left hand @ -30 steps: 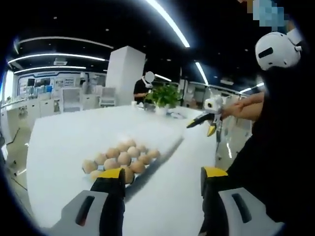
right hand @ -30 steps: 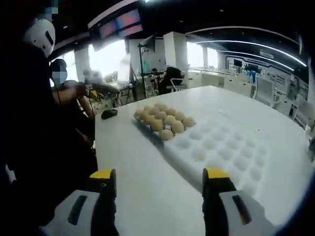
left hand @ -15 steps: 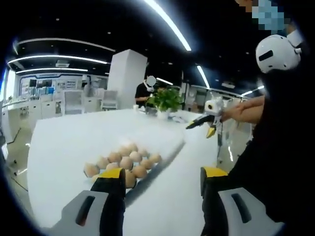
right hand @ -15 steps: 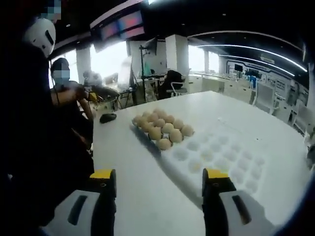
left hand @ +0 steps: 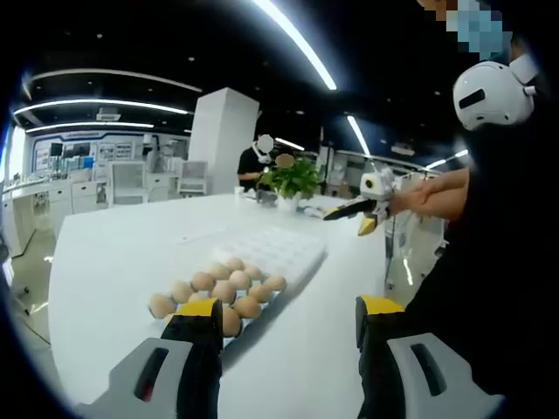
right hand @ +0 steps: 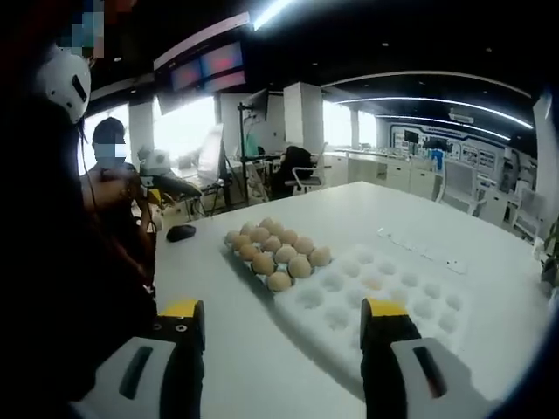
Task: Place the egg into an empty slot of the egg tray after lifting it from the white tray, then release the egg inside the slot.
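Note:
A white moulded egg tray (right hand: 397, 301) lies on the white table. Several brown eggs (right hand: 275, 251) fill its end nearest the table's edge, and the other slots hold nothing. In the left gripper view the same eggs (left hand: 220, 290) sit just beyond my left jaw, with the bare slots (left hand: 275, 249) behind them. My left gripper (left hand: 286, 321) is open above the table with nothing between its jaws. My right gripper (right hand: 284, 321) is also open and holds nothing. It hangs short of the tray's near corner.
A black mouse (right hand: 181, 232) lies near the table's edge. A potted plant (left hand: 293, 175) stands at the far end. A person beside the table holds another yellow-tipped gripper (left hand: 362, 209). Dark clothing (left hand: 489, 288) stands close beside the table.
Both views have shifted a little, so the tray's bare slots show more from above. The tray and eggs lie as before. Both grippers stay open with nothing in them.

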`<control>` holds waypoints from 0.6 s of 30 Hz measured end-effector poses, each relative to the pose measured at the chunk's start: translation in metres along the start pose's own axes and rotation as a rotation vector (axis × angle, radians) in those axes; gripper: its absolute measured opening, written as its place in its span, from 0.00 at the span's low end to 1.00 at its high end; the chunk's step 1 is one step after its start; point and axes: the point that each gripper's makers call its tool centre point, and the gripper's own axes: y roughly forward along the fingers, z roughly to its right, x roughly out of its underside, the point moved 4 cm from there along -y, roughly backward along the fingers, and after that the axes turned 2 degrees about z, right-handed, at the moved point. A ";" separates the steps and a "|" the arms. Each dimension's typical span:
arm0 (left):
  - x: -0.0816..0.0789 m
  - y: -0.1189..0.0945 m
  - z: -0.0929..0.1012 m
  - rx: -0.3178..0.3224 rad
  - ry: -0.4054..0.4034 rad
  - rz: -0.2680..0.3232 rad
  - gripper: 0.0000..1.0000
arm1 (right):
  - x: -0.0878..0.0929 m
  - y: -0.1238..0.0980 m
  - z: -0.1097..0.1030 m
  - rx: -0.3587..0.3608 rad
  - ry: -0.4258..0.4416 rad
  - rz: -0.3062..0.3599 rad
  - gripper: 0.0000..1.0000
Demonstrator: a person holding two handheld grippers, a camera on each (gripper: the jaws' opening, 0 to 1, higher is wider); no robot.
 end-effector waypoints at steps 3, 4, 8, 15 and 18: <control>0.001 0.000 0.000 0.000 -0.002 0.001 0.62 | 0.009 0.001 -0.002 -0.015 -0.004 -0.041 0.75; 0.001 0.000 0.000 0.000 -0.003 0.001 0.62 | 0.009 0.001 -0.002 -0.015 -0.002 -0.041 0.75; 0.001 0.001 0.000 0.004 -0.003 -0.001 0.61 | 0.004 -0.001 0.001 -0.011 -0.009 -0.036 0.75; 0.002 0.001 0.000 0.004 -0.003 -0.004 0.61 | 0.003 -0.005 0.004 -0.011 -0.010 -0.052 0.74; 0.001 0.002 -0.001 0.003 -0.003 0.000 0.61 | 0.004 -0.006 0.005 -0.005 0.000 -0.050 0.74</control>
